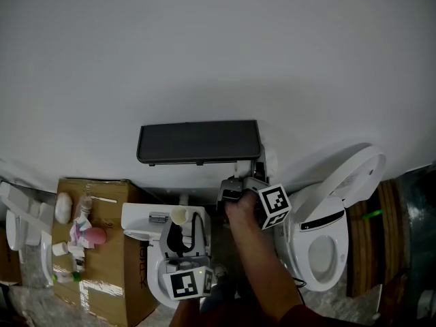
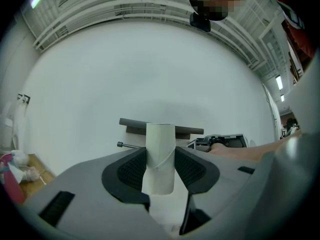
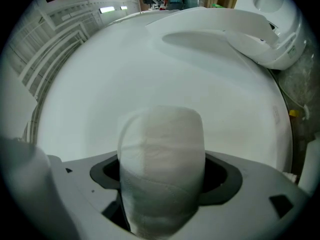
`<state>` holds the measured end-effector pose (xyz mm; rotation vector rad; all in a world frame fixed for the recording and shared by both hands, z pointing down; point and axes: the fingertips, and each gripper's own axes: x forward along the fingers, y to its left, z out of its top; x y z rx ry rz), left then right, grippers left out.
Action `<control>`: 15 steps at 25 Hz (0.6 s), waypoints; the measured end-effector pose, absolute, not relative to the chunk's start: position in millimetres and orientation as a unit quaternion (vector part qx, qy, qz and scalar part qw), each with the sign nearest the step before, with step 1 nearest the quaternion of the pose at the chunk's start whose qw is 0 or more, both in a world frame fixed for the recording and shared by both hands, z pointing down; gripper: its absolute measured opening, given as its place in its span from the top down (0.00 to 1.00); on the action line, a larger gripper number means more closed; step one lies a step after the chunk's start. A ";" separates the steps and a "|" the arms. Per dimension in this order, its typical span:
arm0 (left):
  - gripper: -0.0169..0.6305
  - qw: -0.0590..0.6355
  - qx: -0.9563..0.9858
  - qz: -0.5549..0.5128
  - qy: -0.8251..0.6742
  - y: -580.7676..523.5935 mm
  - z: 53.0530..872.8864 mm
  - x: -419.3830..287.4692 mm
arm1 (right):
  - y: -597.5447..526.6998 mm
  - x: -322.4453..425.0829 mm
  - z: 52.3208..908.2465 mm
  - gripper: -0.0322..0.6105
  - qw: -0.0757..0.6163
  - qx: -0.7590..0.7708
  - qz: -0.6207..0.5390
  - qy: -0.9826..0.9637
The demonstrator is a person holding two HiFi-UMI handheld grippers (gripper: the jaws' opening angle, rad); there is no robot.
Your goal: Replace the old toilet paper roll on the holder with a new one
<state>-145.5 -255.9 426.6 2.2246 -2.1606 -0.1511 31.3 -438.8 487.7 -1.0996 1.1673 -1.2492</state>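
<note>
A dark toilet paper holder (image 1: 197, 142) is fixed to the white wall, and its bare metal rod (image 2: 127, 145) juts out under the shelf (image 2: 135, 123). My left gripper (image 1: 184, 225) (image 2: 160, 170) is below it, shut on an empty cardboard tube (image 1: 179, 214) (image 2: 160, 144) that stands upright between the pads. My right gripper (image 1: 233, 188) (image 3: 162, 176) is just below the holder's right end, shut on a full white toilet paper roll (image 3: 162, 149). That roll is hidden behind the gripper in the head view.
A white toilet (image 1: 327, 240) with its lid up stands at the right. A cardboard box (image 1: 109, 278) with small bottles and a pink item is at the left. A white ceramic fixture (image 1: 139, 220) sits under my left gripper.
</note>
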 end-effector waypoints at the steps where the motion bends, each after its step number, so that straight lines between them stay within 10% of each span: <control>1: 0.68 0.016 0.714 -0.047 -0.698 -255.4 426.2 -148.9 | -438.5 27.2 487.4 0.30 0.525 -0.459 -0.523 0.490; 15: 0.68 0.021 0.691 -0.046 -0.721 -240.1 429.2 -181.7 | -430.6 -25.4 482.5 0.30 0.512 -0.448 -0.527 0.510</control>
